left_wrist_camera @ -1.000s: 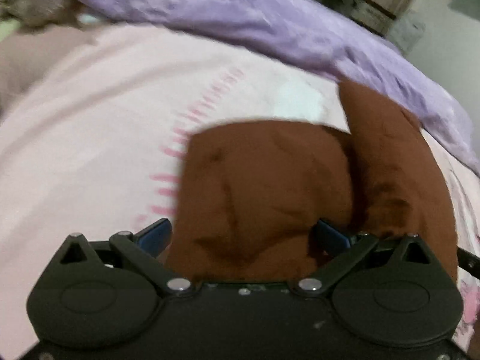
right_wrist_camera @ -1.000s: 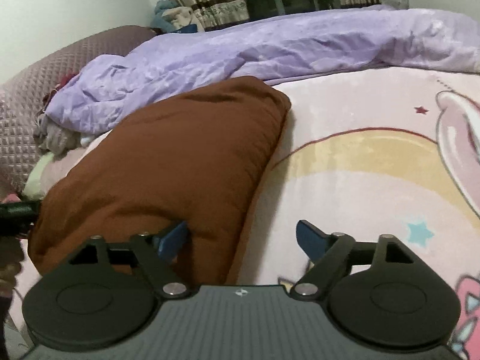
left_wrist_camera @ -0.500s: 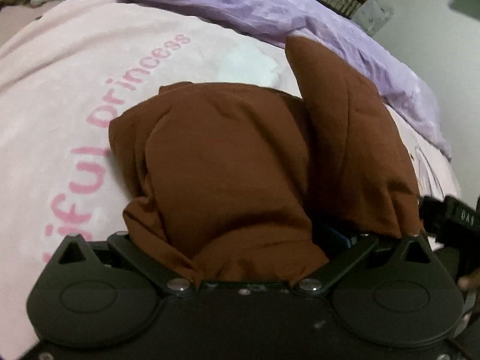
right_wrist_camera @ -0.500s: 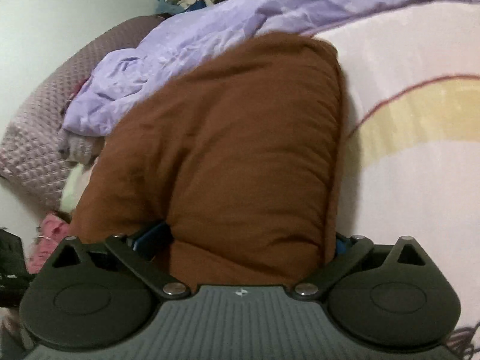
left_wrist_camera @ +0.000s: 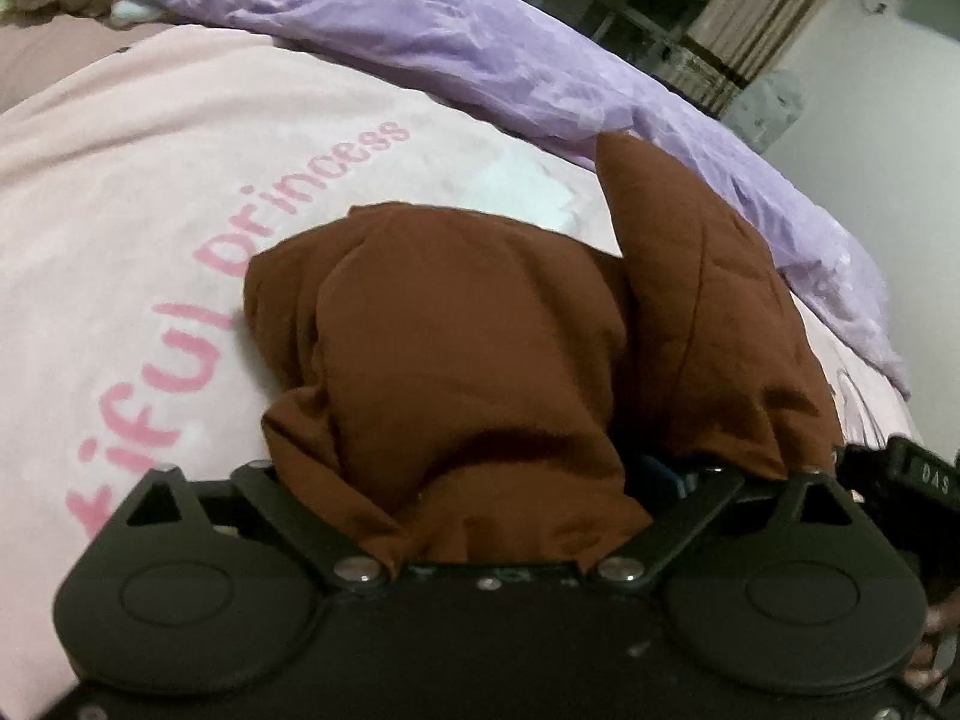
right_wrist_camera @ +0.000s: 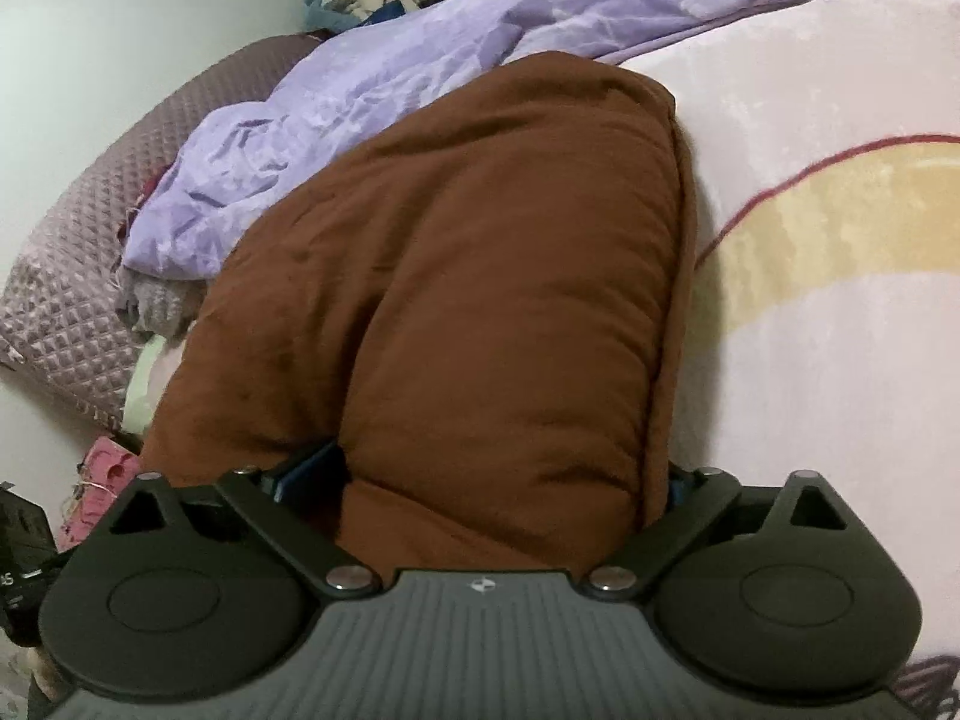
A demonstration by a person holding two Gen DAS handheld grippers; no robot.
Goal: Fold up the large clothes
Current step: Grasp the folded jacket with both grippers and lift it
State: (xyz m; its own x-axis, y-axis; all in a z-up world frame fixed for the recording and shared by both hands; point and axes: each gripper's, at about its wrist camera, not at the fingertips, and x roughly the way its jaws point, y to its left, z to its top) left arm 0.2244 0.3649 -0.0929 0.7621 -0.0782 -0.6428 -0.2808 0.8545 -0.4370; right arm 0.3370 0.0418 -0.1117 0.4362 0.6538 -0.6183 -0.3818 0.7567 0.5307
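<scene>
While both our grippers bite the near edge of the brown garment (right_wrist_camera: 480, 276), it bulges ahead across the pink blanket (left_wrist_camera: 132, 192); left gripper (left_wrist_camera: 480, 492) and right gripper (right_wrist_camera: 480, 480) sit side by side, jaws closed on thick cloth.

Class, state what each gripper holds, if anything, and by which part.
Both hold the brown garment: the left gripper has bunched cloth at its near end, the right gripper the padded near edge. Which part of the garment cannot be told.
</scene>
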